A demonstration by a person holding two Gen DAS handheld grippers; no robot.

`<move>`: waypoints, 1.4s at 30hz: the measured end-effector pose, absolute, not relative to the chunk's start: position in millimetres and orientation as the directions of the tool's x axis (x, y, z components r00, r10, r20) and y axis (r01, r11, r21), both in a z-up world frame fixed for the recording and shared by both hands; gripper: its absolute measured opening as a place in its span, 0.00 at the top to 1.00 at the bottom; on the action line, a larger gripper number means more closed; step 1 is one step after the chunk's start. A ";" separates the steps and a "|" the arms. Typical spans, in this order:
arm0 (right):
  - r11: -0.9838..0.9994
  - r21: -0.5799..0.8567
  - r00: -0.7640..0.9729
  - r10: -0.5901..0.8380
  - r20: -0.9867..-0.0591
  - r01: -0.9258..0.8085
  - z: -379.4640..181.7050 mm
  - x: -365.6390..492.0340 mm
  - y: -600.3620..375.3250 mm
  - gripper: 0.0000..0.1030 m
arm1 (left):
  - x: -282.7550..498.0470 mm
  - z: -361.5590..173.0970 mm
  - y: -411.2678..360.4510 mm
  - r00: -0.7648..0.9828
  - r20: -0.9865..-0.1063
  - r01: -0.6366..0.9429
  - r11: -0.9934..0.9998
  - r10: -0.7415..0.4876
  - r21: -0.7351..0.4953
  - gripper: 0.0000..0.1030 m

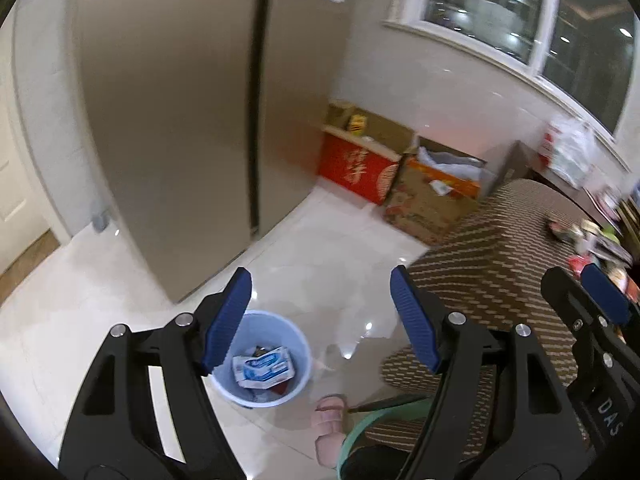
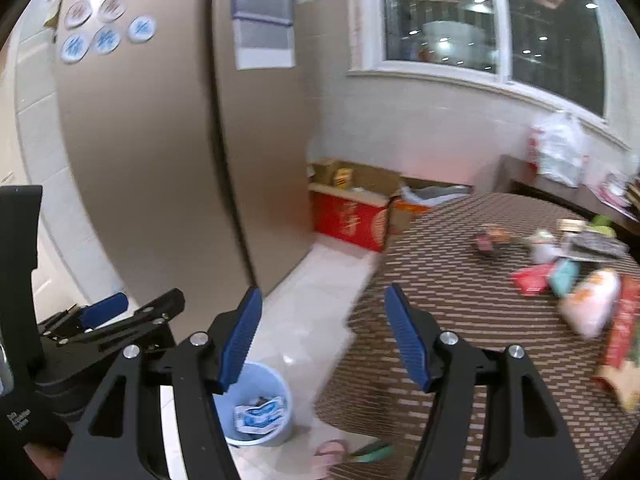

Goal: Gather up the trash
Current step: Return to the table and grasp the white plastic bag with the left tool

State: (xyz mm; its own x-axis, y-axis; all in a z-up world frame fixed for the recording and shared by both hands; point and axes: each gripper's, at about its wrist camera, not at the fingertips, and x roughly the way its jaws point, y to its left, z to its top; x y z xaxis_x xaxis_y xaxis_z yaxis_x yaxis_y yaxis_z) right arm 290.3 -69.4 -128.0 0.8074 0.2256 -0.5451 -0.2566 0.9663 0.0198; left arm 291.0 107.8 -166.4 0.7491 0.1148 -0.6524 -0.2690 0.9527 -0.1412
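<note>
Each gripper, left gripper (image 1: 320, 320) and right gripper (image 2: 322, 338), has black angular arms with silver round screws and ribbed blue pads (image 1: 226, 320). White lettering marks the black housings. The person wears a pink slipper (image 1: 330, 428) and green trousers (image 1: 360, 436).

Below my ribbed blue fingers (image 1: 228, 320), a smooth plastic bin (image 1: 262, 358) on glossy floor tiles (image 1: 332, 248); right, a woven desk cloth (image 2: 460, 300).

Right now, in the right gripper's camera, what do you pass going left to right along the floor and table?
Blue bin → pink slipper → red packet → white bag.
</note>
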 end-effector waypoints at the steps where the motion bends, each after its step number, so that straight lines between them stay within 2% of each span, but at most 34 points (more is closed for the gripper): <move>1: 0.973 0.016 0.816 0.203 -0.541 -0.231 -124.7 288.5 -85.1 0.38 | 291.5 -161.7 92.5 0.756 -0.647 -0.243 0.960 0.100 -0.135 0.31; 10: 0.998 0.034 0.862 -0.026 -0.507 0.050 -115.8 257.8 -229.3 0.36 | 295.1 -143.1 -56.9 0.769 -0.634 0.039 0.996 -0.082 -0.081 0.30; 17: 0.963 0.106 0.825 -0.151 -0.544 0.247 -129.6 236.4 -334.9 0.36 | 297.1 -137.8 -141.9 0.746 -0.641 0.191 0.980 -0.181 -0.055 0.30; 24: 0.934 0.229 0.783 -0.079 -0.617 0.274 -155.9 244.5 -385.6 0.35 | 303.9 -138.5 -190.0 0.729 -0.651 0.266 0.964 -0.212 -0.015 0.30; 28: 0.926 0.258 0.772 -0.053 -0.633 0.275 -166.1 257.0 -386.0 0.34 | 312.0 -143.6 -202.6 0.722 -0.658 0.290 0.957 -0.212 0.010 0.30; 35: 0.874 0.417 0.770 0.083 -0.632 0.249 -180.2 278.8 -402.5 0.35 | 329.9 -147.6 -208.7 0.717 -0.649 0.340 0.940 -0.257 0.004 0.30; 36: 0.862 0.445 0.772 0.108 -0.626 0.241 -181.4 280.5 -405.6 0.36 | 334.5 -148.3 -210.5 0.714 -0.648 0.350 0.937 -0.267 0.000 0.30; 38: 0.859 0.461 0.771 0.135 -0.623 0.223 -181.4 283.4 -407.7 0.55 | 341.6 -149.9 -215.4 0.702 -0.652 0.370 0.929 -0.285 -0.008 0.30; 39: 0.861 0.464 0.774 0.145 -0.616 0.208 -180.0 284.9 -406.9 0.60 | 345.1 -150.6 -219.2 0.698 -0.655 0.376 0.926 -0.290 -0.009 0.30; 40: 0.867 0.457 0.777 0.145 -0.613 0.199 -177.8 285.7 -405.0 0.72 | 348.8 -151.7 -223.4 0.695 -0.657 0.385 0.923 -0.293 -0.005 0.30; 42: 0.885 0.429 0.794 0.127 -0.595 0.180 -169.3 284.9 -400.5 0.78 | 351.8 -152.4 -231.7 0.694 -0.656 0.398 0.917 -0.297 0.005 0.30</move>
